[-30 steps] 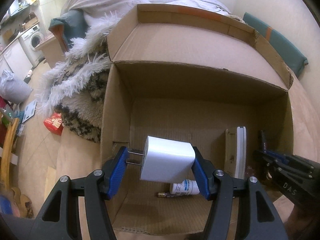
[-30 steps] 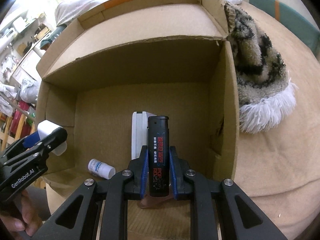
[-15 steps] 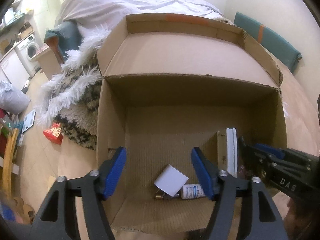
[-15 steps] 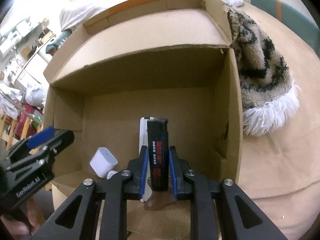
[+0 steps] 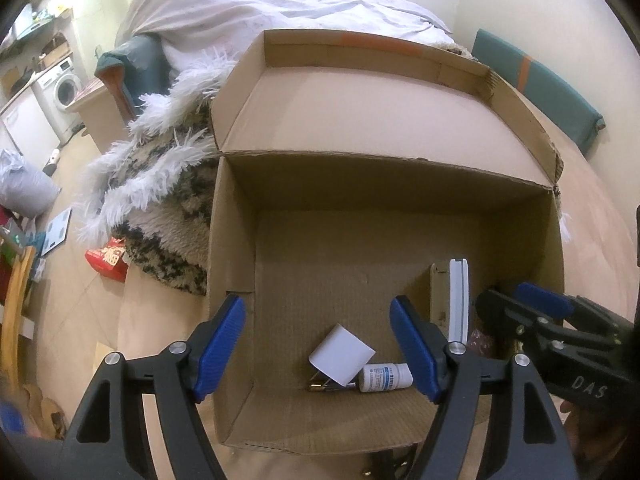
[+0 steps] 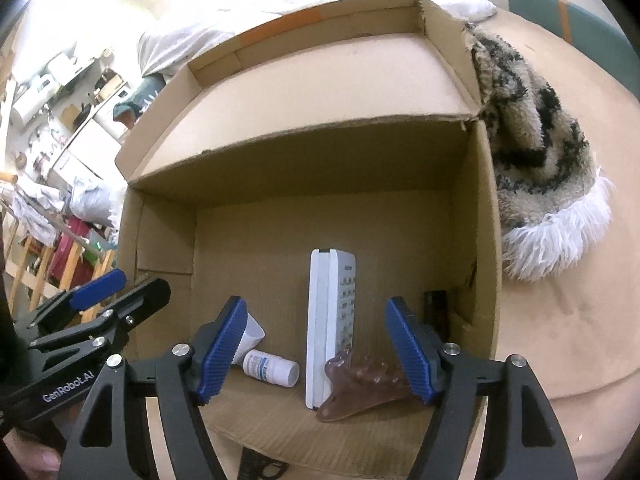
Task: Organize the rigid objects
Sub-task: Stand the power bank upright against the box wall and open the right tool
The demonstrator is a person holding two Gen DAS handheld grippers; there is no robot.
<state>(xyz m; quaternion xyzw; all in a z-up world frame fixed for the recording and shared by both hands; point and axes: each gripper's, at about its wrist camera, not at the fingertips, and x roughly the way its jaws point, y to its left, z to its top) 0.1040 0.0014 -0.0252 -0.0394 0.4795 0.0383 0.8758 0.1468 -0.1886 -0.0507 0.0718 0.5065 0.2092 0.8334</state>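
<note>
- Both grippers have let go since 1 second ago: the white charger (image 5: 341, 356) that sat between the left gripper (image 5: 316, 348) fingers now lies on the floor of the cardboard box (image 5: 232, 240), below and between the blue pads, touching neither.
- Left gripper jaws have just been opening and stand wide apart, with nothing between them.
- Black lighter (image 6: 435, 309), clamped upright in the right gripper (image 6: 316, 350) 1 second ago, now stands or leans by the box's right wall, just outside and beyond the right finger (image 6: 408, 350); how it rests is too dark to tell.
- Right gripper jaws have just been opening too; they are spread and hold nothing.
- Between the right gripper's fingers, farther down in the box, the white remote (image 6: 329, 328) stands on edge, with a brown ridged piece (image 6: 360, 386) lying against its foot.
- Small white bottle (image 6: 271, 368) lies on its side just inside the left finger of that gripper, beside the charger (image 6: 252, 336), which the finger partly hides.
- A thin metallic item (image 5: 322, 385) lies under the charger's edge; what it is I cannot tell.
- Judged from this, 2 more rigid things are now in the box, making at least 6 there.
- What is left cannot be seen: no loose rigid object shows outside the box on the beige surface (image 6: 560, 340), only a fluffy patterned blanket (image 6: 532, 152).
- Likely next is drawing both grippers back to fetch more, if any remain.
</note>
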